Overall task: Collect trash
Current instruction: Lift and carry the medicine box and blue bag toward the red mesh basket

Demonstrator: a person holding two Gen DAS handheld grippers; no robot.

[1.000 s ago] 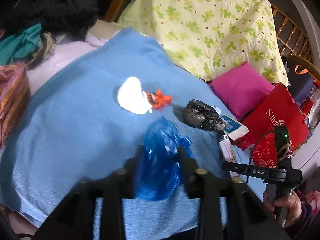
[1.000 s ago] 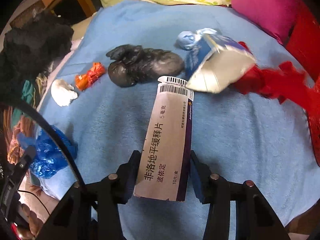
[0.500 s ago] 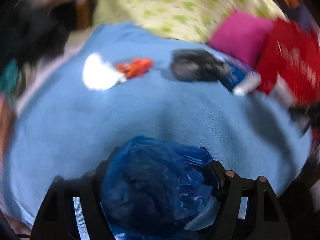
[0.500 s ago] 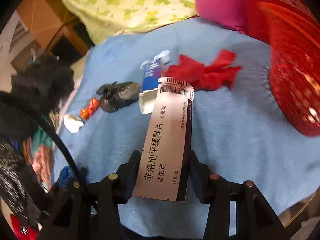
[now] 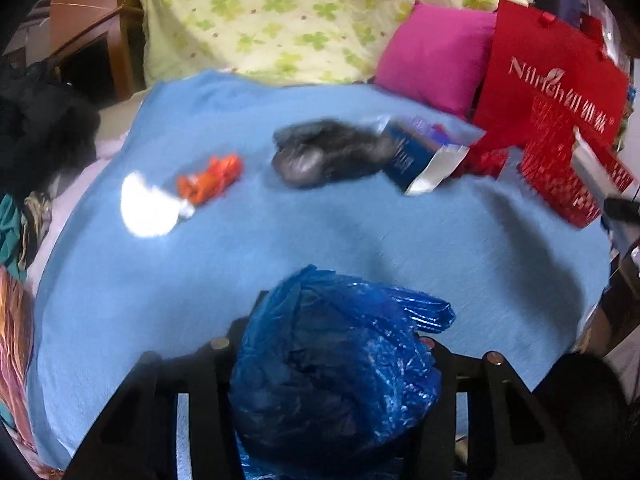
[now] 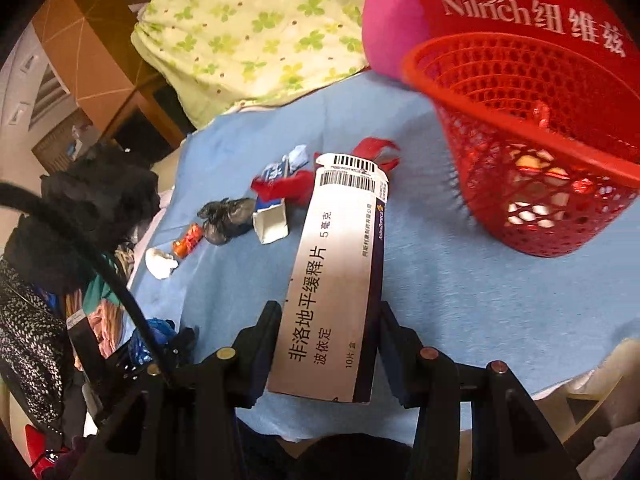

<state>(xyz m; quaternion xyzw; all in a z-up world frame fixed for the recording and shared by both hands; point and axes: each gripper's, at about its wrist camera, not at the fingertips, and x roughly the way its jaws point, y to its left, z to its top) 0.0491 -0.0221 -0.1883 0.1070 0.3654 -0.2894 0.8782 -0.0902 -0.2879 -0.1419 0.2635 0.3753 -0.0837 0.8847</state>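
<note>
While over the blue blanket (image 5: 360,240): left tongs (image 5: 332,360) just closing, clamped on blue plastic bag (image 5: 336,368); right tongs (image 6: 328,344) gripping medicine box (image 6: 336,280) — near red basket (image 6: 532,152), far right.

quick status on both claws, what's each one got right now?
Left claw: has just been closing, now shut on the blue plastic bag.
Right claw: shut on the medicine box.
</note>
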